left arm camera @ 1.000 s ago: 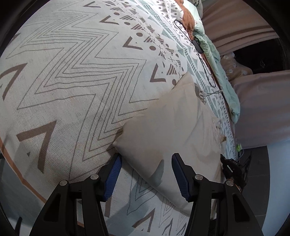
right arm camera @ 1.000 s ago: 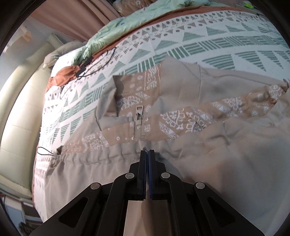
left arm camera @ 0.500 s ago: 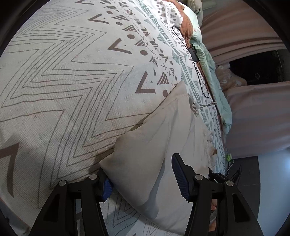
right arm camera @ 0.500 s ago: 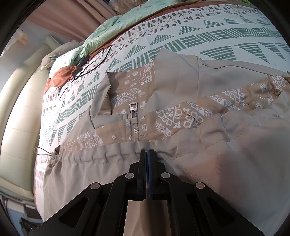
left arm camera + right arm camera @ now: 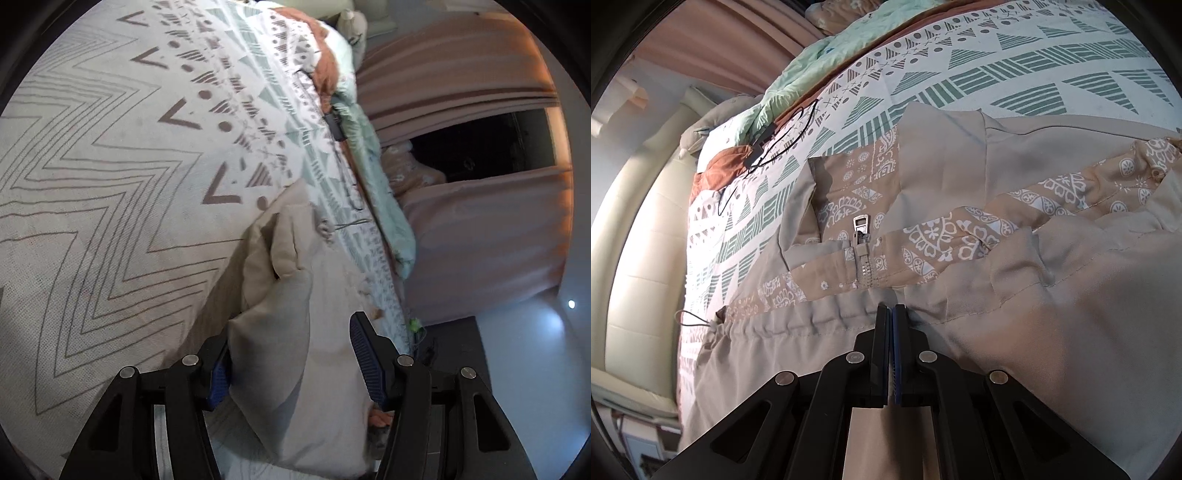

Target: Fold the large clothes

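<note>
Left wrist view: the jacket (image 5: 295,295) lay on the patterned bedspread (image 5: 110,184), a beige strip with its long axis running from the camera up and away toward the bed's far side. Left gripper (image 5: 291,354) was wide open, fingers (image 5: 364,354) straddling the near end of the cloth; the left pad sat mostly hidden under the fabric edge, nothing clamped. The jacket's left edge was bunched into a raised fold. Wide bare bedspread lay left of the jacket; on the right the bed edge was close, with a mint blanket (image 5: 384,206), pink curtain (image 5: 480,229) and grey floor (image 5: 517,350) beyond. Compared with 0.5 s ago, the cloth had crumpled higher and the view had swung right, showing more curtain and floor.

Right wrist view: the jacket (image 5: 997,229) spread across the frame, long axis left to right, the zipper (image 5: 862,243) pointing away from the camera, patterned lining showing. Right gripper (image 5: 890,314) was closed tight, pinching the beige hem just below the zipper. A drawcord (image 5: 694,321) stuck out at the left hem end. Clear bedspread (image 5: 1034,81) lay beyond the jacket; a black cable (image 5: 783,140) lay at far left near the cream headboard (image 5: 646,240). Versus 0.5 s ago, the zipper sat slightly nearer; the grip was unchanged.
</note>
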A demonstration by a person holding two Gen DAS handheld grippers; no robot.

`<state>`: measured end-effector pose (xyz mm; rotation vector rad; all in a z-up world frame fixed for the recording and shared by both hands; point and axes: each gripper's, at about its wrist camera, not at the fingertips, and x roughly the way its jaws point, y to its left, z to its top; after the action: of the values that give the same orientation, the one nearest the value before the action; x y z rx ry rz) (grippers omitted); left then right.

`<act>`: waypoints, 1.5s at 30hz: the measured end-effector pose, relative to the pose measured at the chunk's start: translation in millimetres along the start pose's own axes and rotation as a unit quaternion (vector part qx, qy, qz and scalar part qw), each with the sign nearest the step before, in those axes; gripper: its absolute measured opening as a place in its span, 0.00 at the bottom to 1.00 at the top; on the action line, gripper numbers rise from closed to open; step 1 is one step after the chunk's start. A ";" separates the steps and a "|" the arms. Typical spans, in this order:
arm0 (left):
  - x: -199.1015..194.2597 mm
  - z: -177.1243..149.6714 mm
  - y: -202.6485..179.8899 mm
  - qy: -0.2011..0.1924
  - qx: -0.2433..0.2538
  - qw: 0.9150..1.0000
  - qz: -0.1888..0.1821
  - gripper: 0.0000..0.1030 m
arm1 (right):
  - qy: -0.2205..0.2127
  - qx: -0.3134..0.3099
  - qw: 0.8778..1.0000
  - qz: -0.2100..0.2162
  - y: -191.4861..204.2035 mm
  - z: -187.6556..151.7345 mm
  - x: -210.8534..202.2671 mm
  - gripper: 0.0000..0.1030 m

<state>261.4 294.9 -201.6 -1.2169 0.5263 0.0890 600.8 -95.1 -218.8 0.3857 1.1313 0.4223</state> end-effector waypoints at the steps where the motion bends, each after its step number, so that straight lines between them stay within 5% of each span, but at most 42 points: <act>1: -2.5 -0.6 -3.2 0.002 0.009 1.000 -0.004 0.57 | 0.000 -0.002 1.000 -0.002 0.6 -0.2 0.1 0.01; 11: 44.8 -7.8 1.3 0.041 0.011 0.997 0.071 0.57 | 0.000 -0.002 1.000 -0.002 1.2 -2.4 -0.9 0.01; 17: 59.0 -1.7 6.7 0.017 0.006 0.995 0.095 0.56 | 0.000 0.001 1.000 0.001 1.6 -2.9 -1.5 0.01; 22: 47.7 1.0 14.6 0.002 -0.002 0.994 0.111 0.18 | -0.016 -0.006 1.000 0.003 11.2 -1.7 -7.6 0.01; 29: 35.1 -2.2 26.6 -0.005 -0.024 0.995 0.101 0.11 | -0.005 -0.032 0.999 -0.015 19.5 -0.9 4.0 0.03; 31: 32.2 -2.4 24.9 -0.006 -0.023 0.995 0.099 0.11 | 0.002 -0.029 1.000 -0.012 17.6 1.6 -1.2 0.06; 35: 28.3 -1.8 22.6 0.001 -0.029 0.995 0.095 0.11 | -0.022 -0.039 0.999 -0.022 18.8 -1.8 -31.7 0.41; 45: 16.3 -6.0 18.5 0.018 -0.027 0.996 0.080 0.11 | -0.033 -0.047 0.998 -0.005 12.0 -54.2 -97.5 0.42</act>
<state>267.4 292.6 -226.1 -1.2288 0.6564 0.2177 513.8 -129.9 -157.1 0.3100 1.0439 0.4497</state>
